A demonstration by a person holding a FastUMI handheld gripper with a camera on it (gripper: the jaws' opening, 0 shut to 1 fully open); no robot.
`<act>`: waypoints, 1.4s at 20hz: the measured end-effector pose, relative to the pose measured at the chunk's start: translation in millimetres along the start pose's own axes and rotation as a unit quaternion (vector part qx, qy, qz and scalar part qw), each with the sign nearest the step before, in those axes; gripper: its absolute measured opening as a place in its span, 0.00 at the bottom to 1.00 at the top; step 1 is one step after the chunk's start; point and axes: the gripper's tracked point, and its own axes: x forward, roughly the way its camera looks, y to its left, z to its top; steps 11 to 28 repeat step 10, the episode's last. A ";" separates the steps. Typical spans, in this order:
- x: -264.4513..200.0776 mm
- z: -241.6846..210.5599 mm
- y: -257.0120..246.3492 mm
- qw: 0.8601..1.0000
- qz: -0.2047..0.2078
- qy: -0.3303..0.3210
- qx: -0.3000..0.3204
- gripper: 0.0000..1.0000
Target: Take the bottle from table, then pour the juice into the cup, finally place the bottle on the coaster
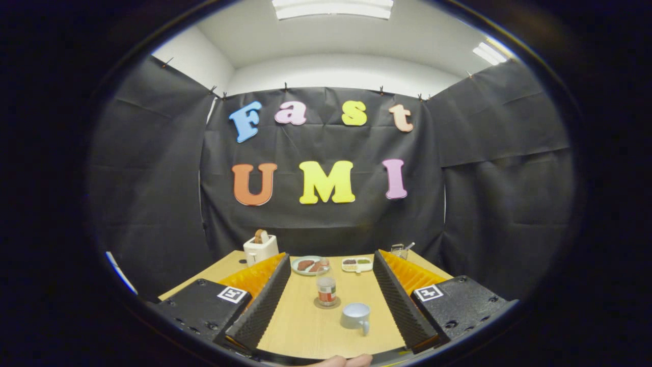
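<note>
the gripper (326,300) hangs above the near part of the wooden counter (305,331) with its two fingers spread wide and nothing between them but bare wood, the bottle and the cup. the bottle (326,288) stands upright on a round coaster (326,305), between the fingers and well ahead of them; it is clear, with a red label band and a little dark liquid low inside. the cup (356,316), a pale mug with its handle turned toward the camera, sits just beside the coaster, nearer the gripper and a little toward its right finger.

judged from this, the bottle is either not yet taken or already set down on the coaster; the picture alone does not settle which. if it is the start, the next move calls for a straight advance until the bottle lies between the fingers, without brushing the mug, then a firm close around the label.

further back are a plate of food (307,265), a small divided dish (357,264), a white toaster (260,247) with bread in it, and a glass container (400,250). a fingertip (342,361) shows at the near edge.
</note>
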 end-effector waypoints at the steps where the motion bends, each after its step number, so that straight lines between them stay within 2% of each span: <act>1: -0.1 3.5 0.5 1.000 0.001 0.000 -0.001 1.00; 6: -1.1 10.1 2.7 1.000 0.021 -0.005 0.004 1.00; 28: -1.8 5.3 2.3 1.000 0.024 0.001 0.005 1.00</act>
